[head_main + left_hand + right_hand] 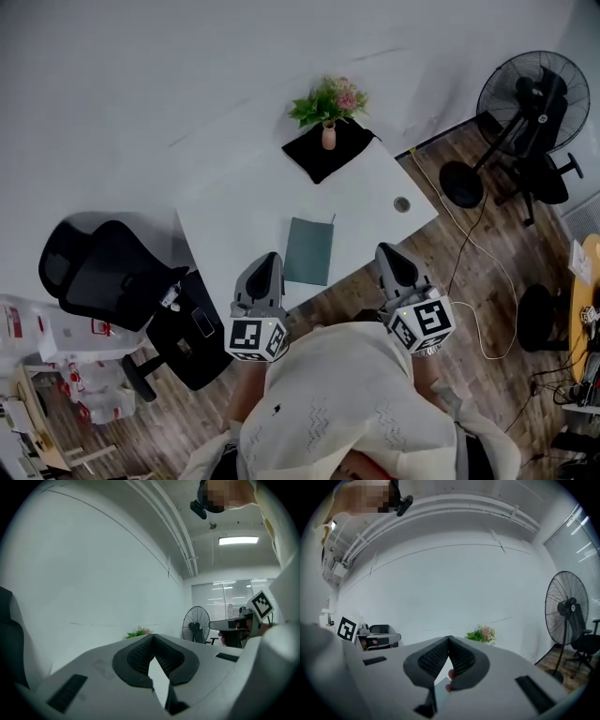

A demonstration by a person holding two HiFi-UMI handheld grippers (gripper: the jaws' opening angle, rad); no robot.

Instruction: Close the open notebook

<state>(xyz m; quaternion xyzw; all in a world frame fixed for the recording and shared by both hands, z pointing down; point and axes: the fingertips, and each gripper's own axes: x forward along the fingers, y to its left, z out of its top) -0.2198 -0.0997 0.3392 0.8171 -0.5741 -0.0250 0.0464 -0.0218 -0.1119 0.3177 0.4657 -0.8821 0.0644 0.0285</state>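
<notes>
Notebook [309, 250]: a dark teal rectangle lying flat and single-leafed, cover up, at the centre of the frame on the white table [234, 211], near the table's lower edge. It lies between my two claws and a little above them, touching neither. My left gripper [269, 257] sits just to its lower left. My right gripper [384, 249] is at lower right, farther off. Both have their jaw tips pressed together on nothing (each gripper view confirms this). Above it, a flower vase [328, 137] stands on a black cloth [314, 159].

1 notebk [309, 250], 1 vase [328, 138], 1 fan [532, 95]
</notes>
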